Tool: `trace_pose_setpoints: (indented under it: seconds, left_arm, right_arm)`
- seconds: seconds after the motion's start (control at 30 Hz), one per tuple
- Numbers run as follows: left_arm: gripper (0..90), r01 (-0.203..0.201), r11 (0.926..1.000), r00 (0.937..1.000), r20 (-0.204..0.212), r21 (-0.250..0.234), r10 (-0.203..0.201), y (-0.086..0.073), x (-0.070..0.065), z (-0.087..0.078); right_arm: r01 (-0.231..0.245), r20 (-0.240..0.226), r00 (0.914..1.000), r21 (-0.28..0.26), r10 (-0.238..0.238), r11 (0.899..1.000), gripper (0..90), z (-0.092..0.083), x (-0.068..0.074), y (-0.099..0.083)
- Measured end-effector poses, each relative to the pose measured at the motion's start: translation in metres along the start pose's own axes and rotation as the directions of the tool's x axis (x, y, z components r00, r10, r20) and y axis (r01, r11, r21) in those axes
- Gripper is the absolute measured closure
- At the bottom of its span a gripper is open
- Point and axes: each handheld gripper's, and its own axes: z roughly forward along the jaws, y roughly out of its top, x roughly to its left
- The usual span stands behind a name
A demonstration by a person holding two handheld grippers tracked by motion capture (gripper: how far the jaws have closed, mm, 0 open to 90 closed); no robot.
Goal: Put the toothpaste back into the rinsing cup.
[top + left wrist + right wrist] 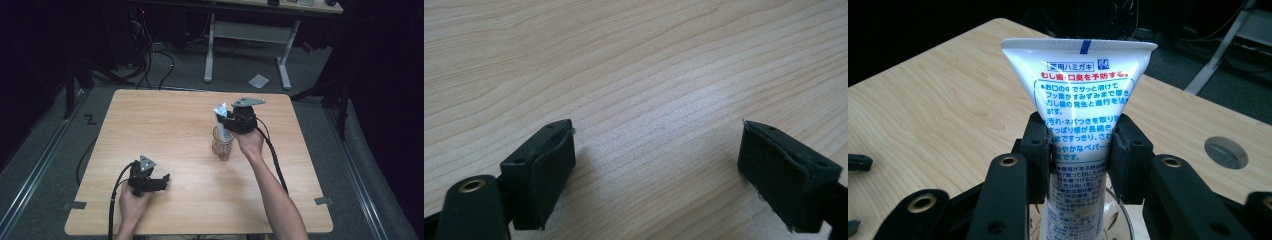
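Observation:
A white toothpaste tube point(220, 111) with blue and red print stands cap-down in a clear patterned glass point(222, 144) right of the wooden table's point(170, 120) middle. My right gripper point(225, 121) is shut on the tube from the right, just above the glass rim. In the right gripper view both pads press the tube's point(1080, 75) body, the flat crimped end rises above my right gripper point(1080, 150), and the glass point(1122, 222) sits below. My left gripper point(164, 181) rests low near the front left, open, with bare wood between its pads in the left gripper view point(656, 165).
A round cable port point(1226, 152) lies in the tabletop beyond the glass. A white-legged desk point(250, 30) stands behind the table, with cables and a paper sheet point(258, 80) on the floor. Dark curtains surround the area.

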Motion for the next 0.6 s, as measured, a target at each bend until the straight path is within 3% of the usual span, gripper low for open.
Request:
trace_pose_setpoints:
  seconds: [0.2,0.6]
  left_arm:
    - [15.6,0.0,1.0,1.0,0.0,-0.001,0.0,0.0,0.0,0.0]
    - [15.6,0.0,1.0,1.0,0.0,0.001,0.0,0.0,0.0,0.0]
  right_arm:
    - [-0.012,-0.006,0.9999,0.004,0.012,1.0,64.9,0.002,-0.002,-0.007]
    - [0.018,-0.004,0.9998,0.037,-0.018,0.999,64.6,0.008,0.002,-0.015]
